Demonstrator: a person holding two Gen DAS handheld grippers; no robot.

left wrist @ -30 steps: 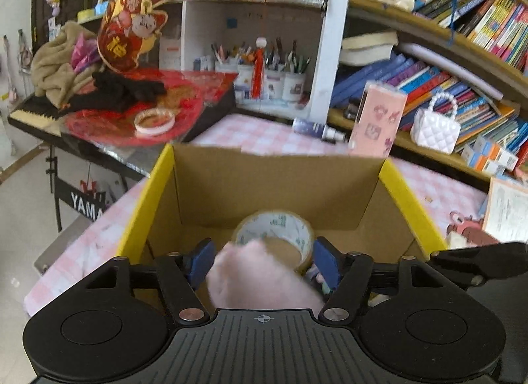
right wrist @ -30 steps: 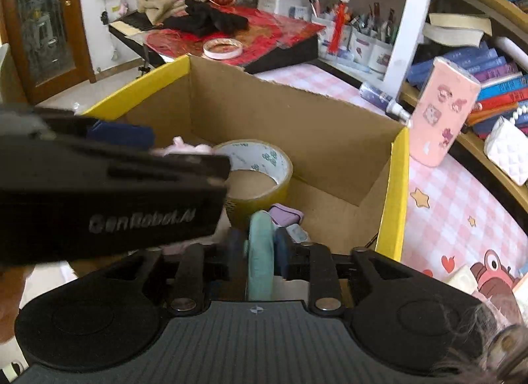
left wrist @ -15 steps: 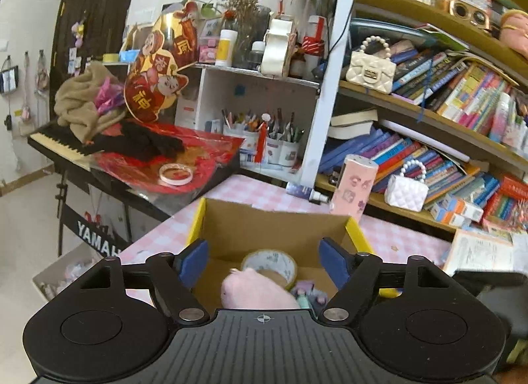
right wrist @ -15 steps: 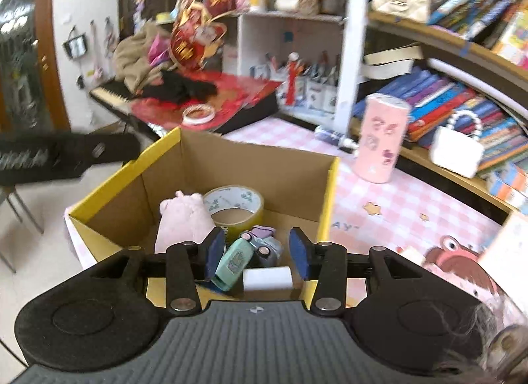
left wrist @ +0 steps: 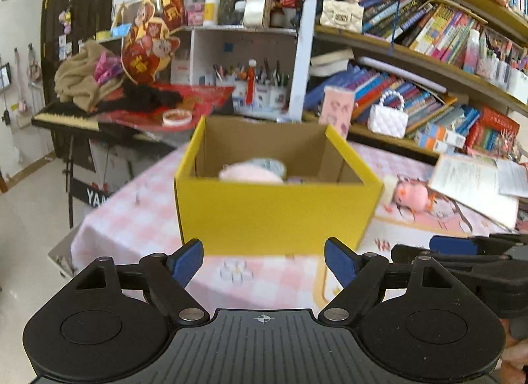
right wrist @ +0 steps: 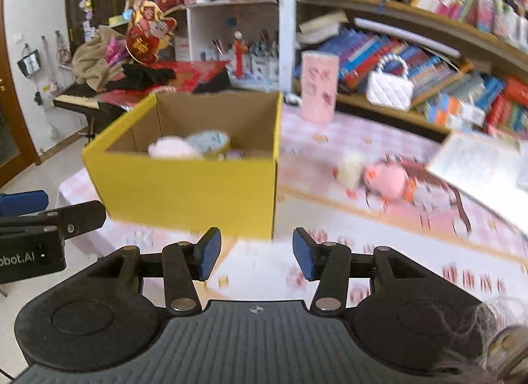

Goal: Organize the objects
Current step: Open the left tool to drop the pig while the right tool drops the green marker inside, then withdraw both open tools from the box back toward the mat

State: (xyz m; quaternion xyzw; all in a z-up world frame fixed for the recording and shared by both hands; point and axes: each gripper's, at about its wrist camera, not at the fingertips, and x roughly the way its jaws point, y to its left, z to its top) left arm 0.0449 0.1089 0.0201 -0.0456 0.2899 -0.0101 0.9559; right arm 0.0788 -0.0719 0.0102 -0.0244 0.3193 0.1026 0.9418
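A yellow cardboard box (left wrist: 274,212) stands on the pink checked table (left wrist: 132,225); it also shows in the right wrist view (right wrist: 184,192). Inside it lie a pink plush toy (left wrist: 250,173), also in the right wrist view (right wrist: 171,148), and a roll of tape (right wrist: 211,141). My left gripper (left wrist: 264,263) is open and empty, held back in front of the box. My right gripper (right wrist: 255,253) is open and empty, near the box's front right corner. A pink pig toy (right wrist: 389,181) and a white object (right wrist: 349,169) lie on the table right of the box.
A pink patterned tumbler (right wrist: 318,87) stands behind the box. Bookshelves (left wrist: 429,93) with a white handbag (left wrist: 387,118) line the back right. Papers (left wrist: 475,186) lie at the right. A keyboard with red cloth (left wrist: 132,110) stands at the left, past the table edge.
Both grippers let go of their objects inside the box, opened, and pulled back out; the box now stands farther ahead of both.
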